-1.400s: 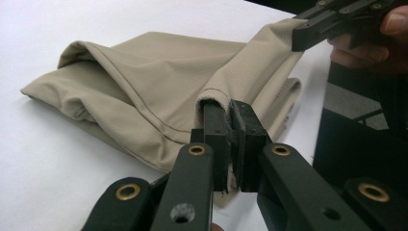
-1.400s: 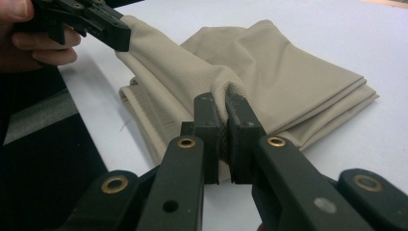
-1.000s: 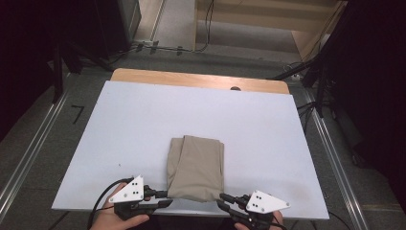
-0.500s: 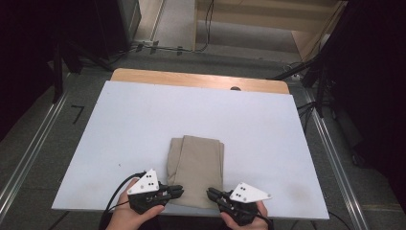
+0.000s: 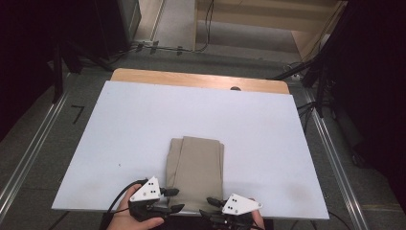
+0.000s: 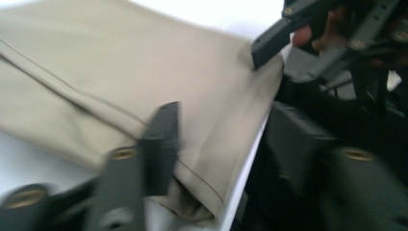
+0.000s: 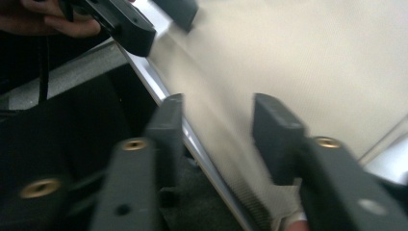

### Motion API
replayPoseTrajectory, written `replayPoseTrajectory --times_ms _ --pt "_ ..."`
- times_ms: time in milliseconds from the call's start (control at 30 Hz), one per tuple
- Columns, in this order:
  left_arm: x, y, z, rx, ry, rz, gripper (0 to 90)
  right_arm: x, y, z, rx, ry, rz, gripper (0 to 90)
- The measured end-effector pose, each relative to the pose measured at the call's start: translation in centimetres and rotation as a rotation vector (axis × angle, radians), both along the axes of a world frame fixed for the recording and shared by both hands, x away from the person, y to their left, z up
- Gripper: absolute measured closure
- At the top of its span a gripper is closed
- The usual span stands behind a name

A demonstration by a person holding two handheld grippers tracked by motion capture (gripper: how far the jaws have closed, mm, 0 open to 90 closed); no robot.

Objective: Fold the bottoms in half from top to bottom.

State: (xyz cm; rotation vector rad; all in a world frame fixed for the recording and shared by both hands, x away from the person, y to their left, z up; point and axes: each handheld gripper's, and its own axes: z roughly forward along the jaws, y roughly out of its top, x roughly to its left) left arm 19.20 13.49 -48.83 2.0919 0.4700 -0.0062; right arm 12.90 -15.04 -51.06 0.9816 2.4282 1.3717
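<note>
A folded beige cloth [image 5: 196, 172] is lying on a pale blue-white table top [image 5: 143, 120], at the middle of the near edge. It is folded into a long rectangle, and its long axis is running from the near edge straight away toward the far side of the table. Its short near end is reaching the table's edge, between the two grippers. The fabric looks like a fine, matte woven cotton, with a stitched hem and a lengthwise fold line down its left part. The table top is smooth and flat, with a strip of light wood along its far edge.

The left gripper [image 5: 173, 200] is sitting at the cloth's near left corner, held in a hand. Its black jaws have just been opening and are standing apart, one jaw over the fabric, not pinching it.

The right gripper [image 5: 207, 214] is sitting at the near right corner. Its jaws have also just been opening; they are spread, straddling the cloth's edge without pressing it.
</note>
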Motion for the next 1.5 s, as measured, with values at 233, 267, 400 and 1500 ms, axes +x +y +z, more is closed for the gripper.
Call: replayPoseTrajectory --times_ms 233,267,400,1500 --pt "2.2 0.7 2.1 -0.053 -0.007 0.031 13.7 1.6 -1.7 2.9 0.037 -0.05 -0.029 27.7" --pt "2.6 0.8 2.3 -0.058 -0.011 0.029 10.3 2.1 -2.0 3.2 0.044 -0.052 -0.039 25.0" --pt "4.8 1.0 3.2 -0.093 -0.01 0.037 2.1 4.2 -2.6 4.4 0.042 -0.049 -0.042 13.8" --pt "19.3 -2.3 -1.7 0.166 0.16 0.207 66.7 20.8 -3.5 -0.6 -0.078 0.198 -0.087 71.9"
